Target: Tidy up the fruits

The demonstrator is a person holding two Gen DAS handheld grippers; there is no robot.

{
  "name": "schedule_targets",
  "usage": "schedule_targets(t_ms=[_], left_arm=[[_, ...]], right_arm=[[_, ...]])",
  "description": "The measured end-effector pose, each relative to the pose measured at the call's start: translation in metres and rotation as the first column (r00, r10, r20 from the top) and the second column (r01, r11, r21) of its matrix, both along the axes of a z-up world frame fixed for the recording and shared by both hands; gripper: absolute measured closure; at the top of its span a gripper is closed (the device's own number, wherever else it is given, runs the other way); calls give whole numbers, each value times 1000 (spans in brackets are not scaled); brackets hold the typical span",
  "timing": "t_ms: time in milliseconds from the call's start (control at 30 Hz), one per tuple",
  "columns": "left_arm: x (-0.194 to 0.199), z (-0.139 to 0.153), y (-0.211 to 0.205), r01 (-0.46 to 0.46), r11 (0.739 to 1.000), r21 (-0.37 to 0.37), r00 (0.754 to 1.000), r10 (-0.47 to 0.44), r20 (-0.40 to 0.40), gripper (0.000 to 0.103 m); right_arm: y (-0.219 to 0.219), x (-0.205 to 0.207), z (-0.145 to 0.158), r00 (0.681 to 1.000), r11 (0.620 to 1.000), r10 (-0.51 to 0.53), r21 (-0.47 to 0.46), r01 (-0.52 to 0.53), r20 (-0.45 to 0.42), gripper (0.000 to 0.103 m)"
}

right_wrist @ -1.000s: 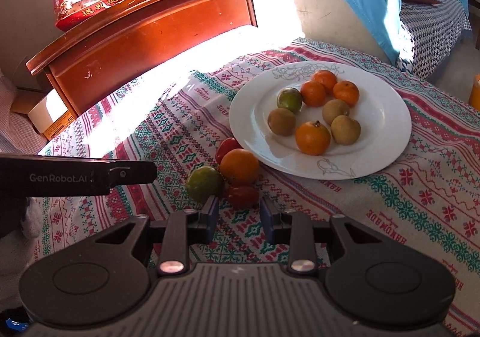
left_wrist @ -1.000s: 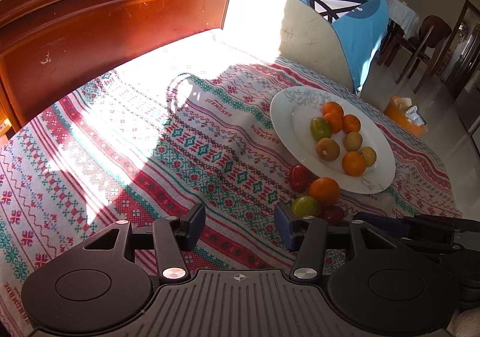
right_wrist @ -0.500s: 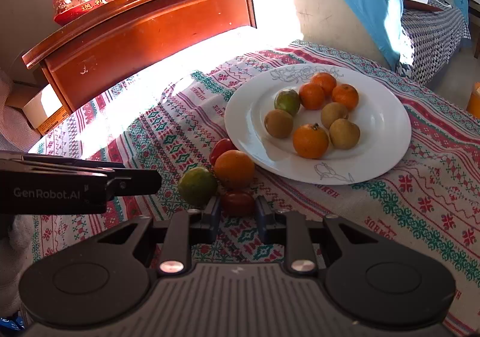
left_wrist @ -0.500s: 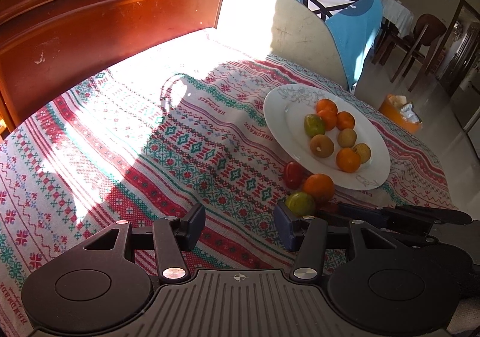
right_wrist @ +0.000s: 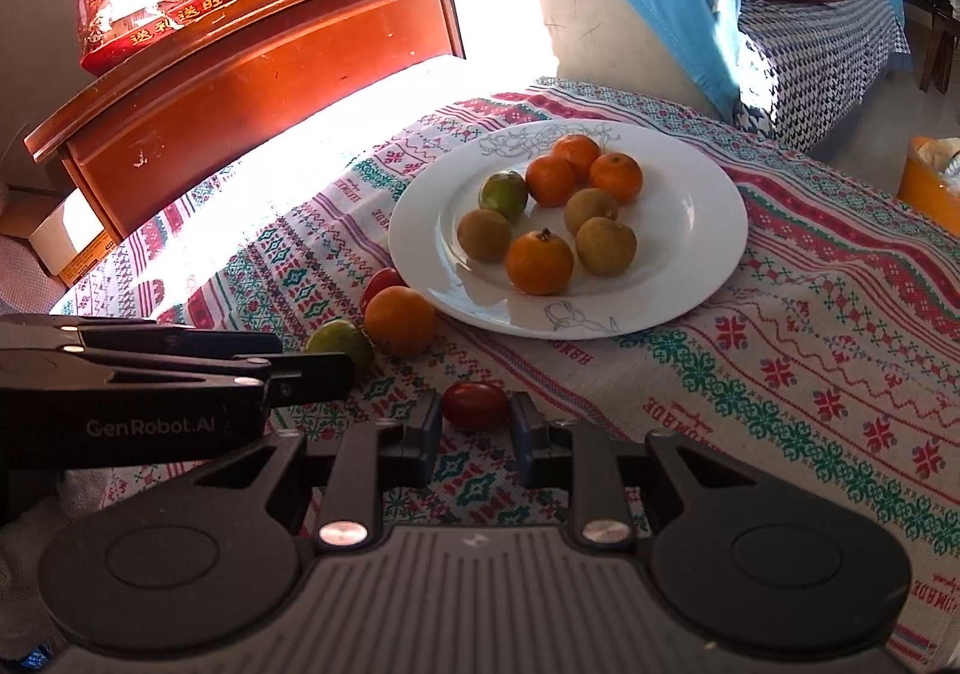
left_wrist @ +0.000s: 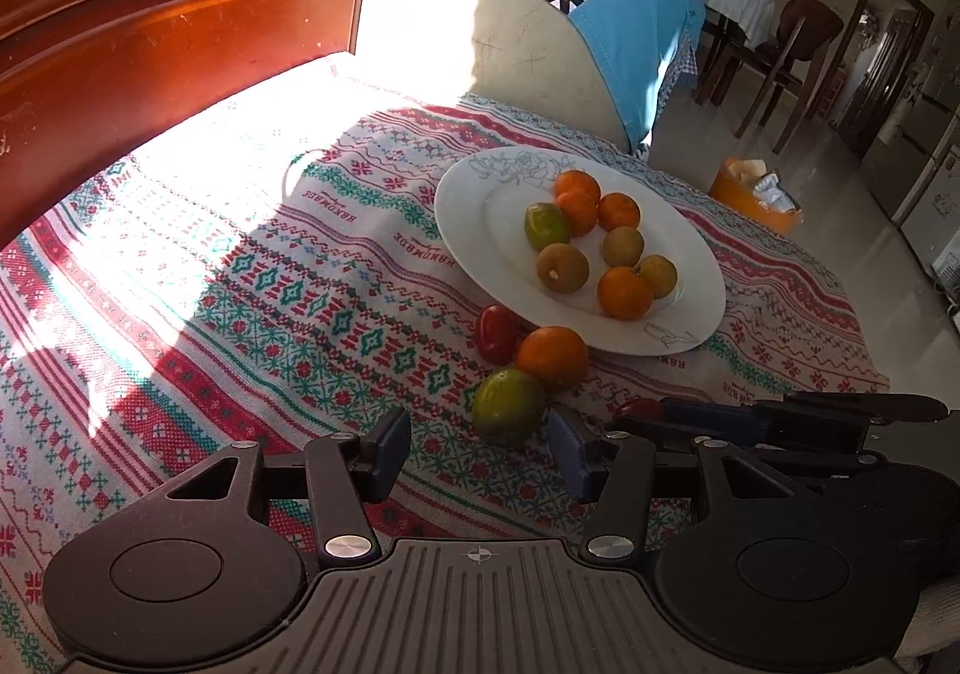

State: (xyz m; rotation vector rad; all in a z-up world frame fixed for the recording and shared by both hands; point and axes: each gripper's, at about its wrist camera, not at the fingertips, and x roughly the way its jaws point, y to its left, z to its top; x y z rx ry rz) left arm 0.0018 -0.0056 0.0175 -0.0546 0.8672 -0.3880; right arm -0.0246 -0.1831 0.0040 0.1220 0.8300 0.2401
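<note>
Now right gripper (right_wrist: 474,422) clamps tomato (right_wrist: 475,404); plate (right_wrist: 708,266) rim near.

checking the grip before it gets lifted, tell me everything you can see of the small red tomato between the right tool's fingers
The small red tomato is oval, smooth and glossy, dark red, lying on its side on the patterned tablecloth. It sits between the fingers of the right tool, whose pads press its two ends. It lies apart from the green citrus and the loose orange, and off the white plate.
</note>
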Motion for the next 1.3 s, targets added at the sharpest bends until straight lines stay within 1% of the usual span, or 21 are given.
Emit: schedule_targets(t_ms=[267, 300, 367, 533, 567, 600, 800, 1000, 1200, 1300], left_arm=[[3, -9, -16, 19, 999, 28, 1000, -19, 10, 55], [4, -11, -17, 18, 999, 31, 1000, -18, 11, 58], [4, -12, -18, 17, 999, 35, 1000, -18, 23, 58], [3, -13, -22, 31, 998, 51, 999, -33, 37, 69], [3, -13, -22, 32, 998, 49, 999, -33, 38, 74], [3, -13, -21, 33, 998, 46, 999, -35, 38, 76], [-2, -11, -16, 21, 999, 35, 999, -22, 37, 76], [-4, 0, -6, -9, 1000, 7, 998, 8, 55, 76], [0, 13, -3, -29, 999, -14, 996, 30, 85, 76], [8, 21, -3, -36, 999, -38, 995, 39, 92, 76]], right_arm=[[-6, 0, 0, 1000, 1000, -21, 10, 21, -5, 79], [-6, 0, 0, 1000, 1000, -22, 11, 22, -5, 79], [-6, 1, 0, 1000, 1000, -24, 13, 24, -6, 79], [-7, 0, 0, 1000, 999, -27, 19, 27, -7, 79], [-7, 0, 0, 1000, 999, -28, 20, 28, -7, 79], [-7, 0, 0, 1000, 999, -29, 22, 29, -6, 79], [-9, -1, 5, 1000, 998, -28, 48, 28, 2, 79], [-10, -1, 12, 999, 997, -33, 74, 32, 23, 79], [-18, 2, 26, 996, 993, -61, 108, 55, 58, 79], [-26, 7, 33, 993, 988, -93, 132, 82, 78, 79]])
